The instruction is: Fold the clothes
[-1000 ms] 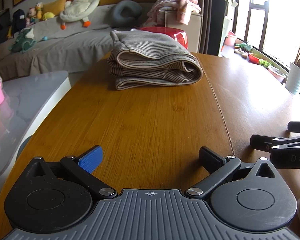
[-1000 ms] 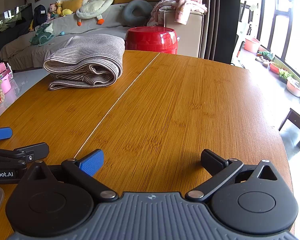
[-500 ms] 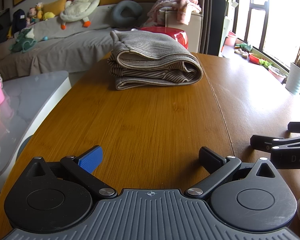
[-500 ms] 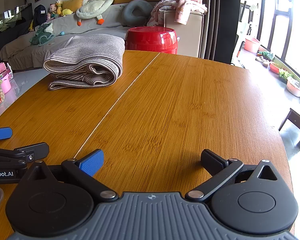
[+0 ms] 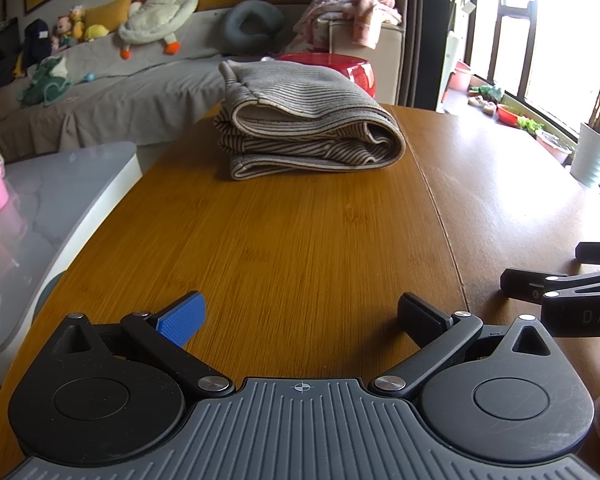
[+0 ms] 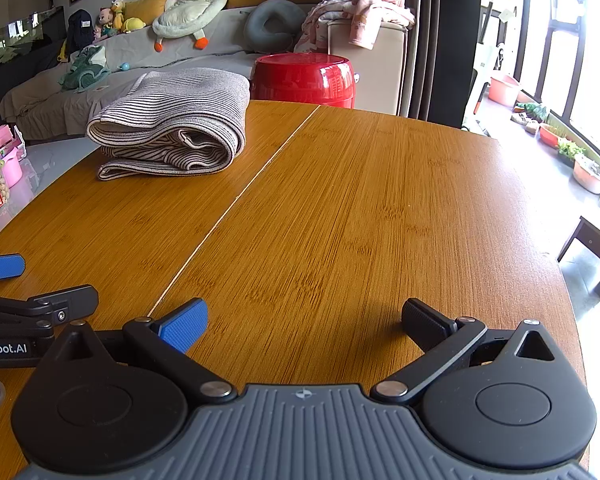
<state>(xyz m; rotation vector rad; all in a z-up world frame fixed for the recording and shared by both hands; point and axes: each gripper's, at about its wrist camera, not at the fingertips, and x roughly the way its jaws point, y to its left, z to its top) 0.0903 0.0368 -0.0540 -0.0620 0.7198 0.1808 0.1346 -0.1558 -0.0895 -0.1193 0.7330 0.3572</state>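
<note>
1. My left gripper (image 5: pixel 300 316) sits low over the wooden table (image 5: pixel 300 248) at my 6 o'clock edge, jaws spread wide with nothing between them.
2. My right gripper (image 6: pixel 304 320) is in the same posture just beside it, jaws wide apart and empty, bare wood showing in the gap.
3. In the left wrist view the right gripper shows at 3 o'clock; in the right wrist view the left gripper shows at 9 o'clock. The two are near but apart.
4. The striped garment (image 5: pixel 304 132) lies folded in a thick bundle on the far part of the table, at 12 o'clock from my left gripper and about 11 o'clock from my right one (image 6: pixel 172 128). It is well apart from both grippers.
5. The garment sits left of the table's centre seam (image 6: pixel 236 200) and does not cross it.
6. Behind the table stands a red stool (image 6: pixel 304 78), at 12 o'clock in the right wrist view, with a grey sofa (image 5: pixel 112 92) further back.
</note>
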